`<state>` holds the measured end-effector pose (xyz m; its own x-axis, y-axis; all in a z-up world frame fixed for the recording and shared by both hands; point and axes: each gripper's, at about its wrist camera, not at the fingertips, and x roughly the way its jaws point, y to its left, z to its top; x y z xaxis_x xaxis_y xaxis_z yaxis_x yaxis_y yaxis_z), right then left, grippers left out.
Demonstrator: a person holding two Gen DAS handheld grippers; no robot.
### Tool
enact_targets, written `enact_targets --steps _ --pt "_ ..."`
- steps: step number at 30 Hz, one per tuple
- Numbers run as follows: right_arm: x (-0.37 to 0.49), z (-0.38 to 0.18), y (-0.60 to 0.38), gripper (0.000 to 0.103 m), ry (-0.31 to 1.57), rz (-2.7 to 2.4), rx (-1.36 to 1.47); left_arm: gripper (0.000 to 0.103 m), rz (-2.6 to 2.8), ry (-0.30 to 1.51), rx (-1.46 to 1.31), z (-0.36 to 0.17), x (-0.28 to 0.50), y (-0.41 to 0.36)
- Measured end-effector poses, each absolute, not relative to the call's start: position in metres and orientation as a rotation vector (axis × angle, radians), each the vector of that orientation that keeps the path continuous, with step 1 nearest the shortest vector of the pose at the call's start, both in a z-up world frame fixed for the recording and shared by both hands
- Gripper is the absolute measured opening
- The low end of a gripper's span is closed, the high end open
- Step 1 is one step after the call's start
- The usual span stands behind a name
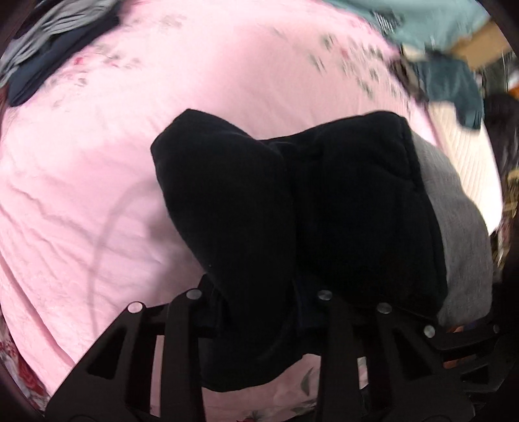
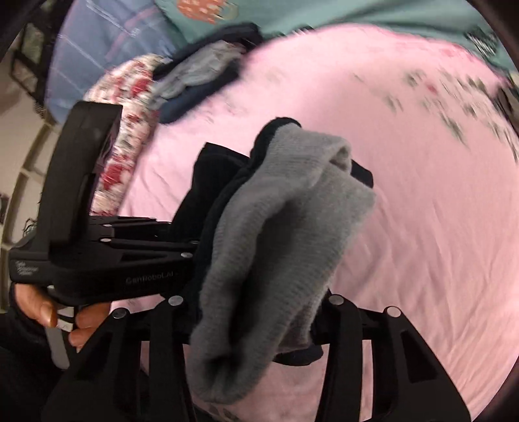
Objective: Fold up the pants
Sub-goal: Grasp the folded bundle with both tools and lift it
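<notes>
The pants point(image 1: 292, 194) are black outside with a grey fleecy lining point(image 2: 285, 227). They hang bunched in the air above a pink bedsheet point(image 1: 97, 162). My left gripper point(image 1: 259, 298) is shut on the black cloth, which spills over and hides its fingertips. My right gripper point(image 2: 256, 302) is shut on the same bundle, mostly on the grey lining side. In the right wrist view the left gripper point(image 2: 194, 246) comes in from the left, held by a hand point(image 2: 42, 308), its fingers buried in the black fabric.
A pile of grey and navy clothes point(image 1: 48, 48) lies at the far edge of the bed, also seen as a heap point(image 2: 201, 78). Teal garments point(image 1: 447, 84) and a teal blanket point(image 2: 324, 13) border the pink sheet point(image 2: 421, 194). The floral bed edge point(image 2: 129, 113) is at left.
</notes>
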<state>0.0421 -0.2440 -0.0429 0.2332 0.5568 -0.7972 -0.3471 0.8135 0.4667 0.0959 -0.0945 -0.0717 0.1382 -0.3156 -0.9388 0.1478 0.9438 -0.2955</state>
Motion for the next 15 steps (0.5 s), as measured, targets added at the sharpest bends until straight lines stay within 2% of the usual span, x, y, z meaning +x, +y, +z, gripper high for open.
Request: enact_targets --steps 6,9,11,13,14,15 --pt "0.105 0.001 -0.208 0.046 1.017 0.755 0.147 0.033 -0.25 1.24 -0.181 -0.02 0.145 -0.056" --pt "0.153 0.002 -0.198 0.046 0.958 0.76 0.135 0.035 -0.198 1.152 -0.15 -0.001 0.183 -0.04" --pt "0.185 -0.013 -0.196 0.046 0.957 0.723 0.121 0.039 -0.167 1.134 -0.142 -0.006 0.217 -0.033" --pt "0.217 -0.039 -0.195 0.051 1.018 0.674 0.106 0.041 -0.148 1.161 -0.167 -0.03 0.248 -0.027" --pt "0.231 -0.06 -0.198 0.055 1.067 0.587 0.07 0.047 -0.141 1.188 -0.186 -0.046 0.262 -0.022" --pt "0.238 -0.075 -0.201 0.064 1.106 0.514 0.033 0.049 -0.142 1.221 -0.214 -0.065 0.275 -0.021"
